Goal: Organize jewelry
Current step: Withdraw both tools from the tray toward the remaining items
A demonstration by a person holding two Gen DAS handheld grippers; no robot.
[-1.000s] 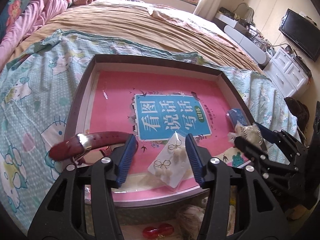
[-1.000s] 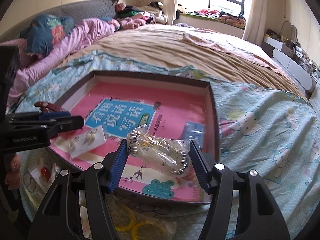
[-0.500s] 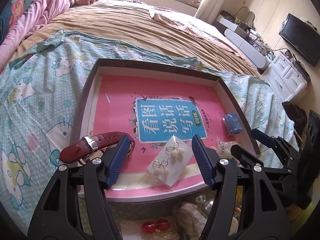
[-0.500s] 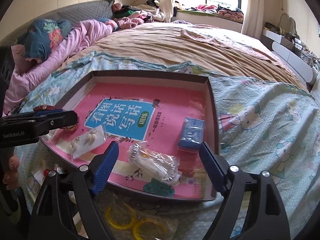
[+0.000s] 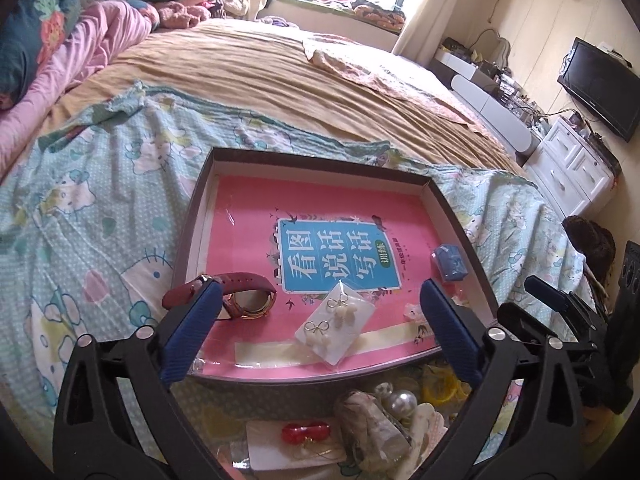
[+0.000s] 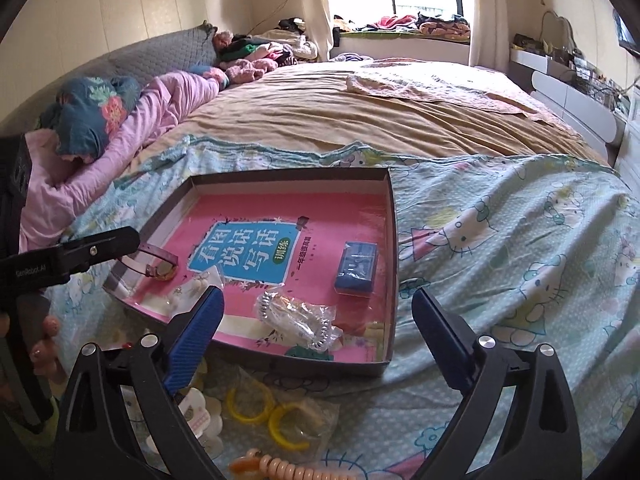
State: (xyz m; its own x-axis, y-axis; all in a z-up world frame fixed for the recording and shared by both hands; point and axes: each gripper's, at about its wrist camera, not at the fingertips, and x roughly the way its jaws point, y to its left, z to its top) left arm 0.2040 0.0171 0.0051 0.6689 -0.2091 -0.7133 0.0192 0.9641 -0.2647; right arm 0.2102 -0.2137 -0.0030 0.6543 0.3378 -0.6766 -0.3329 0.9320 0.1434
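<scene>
A dark shallow tray (image 5: 192, 216) lies on the bed with a pink book in it. On the book are a red-strapped watch (image 5: 240, 294), a clear packet of bow earrings (image 5: 336, 326) and a small blue box (image 5: 450, 262). My left gripper (image 5: 322, 286) hovers above the tray's near edge. Its jaws are opening wide with nothing pressed between them. A bagged silver bracelet (image 6: 298, 320) rests in the tray's near right corner. My right gripper (image 6: 316, 294) hangs above it, its jaws opening too, and touches nothing.
In front of the tray on the patterned sheet lie bagged yellow rings (image 6: 268, 412), a pearl piece (image 5: 400, 402), a red clip on a card (image 5: 306, 432) and a peach beaded coil (image 6: 288, 470). A person's fingers (image 6: 44, 344) hold the left tool. Pink bedding lies far left.
Both grippers opened and pulled up and back. The right one let go of the bagged bracelet, which now lies in the tray. The earring packet lies free of the left fingers.
</scene>
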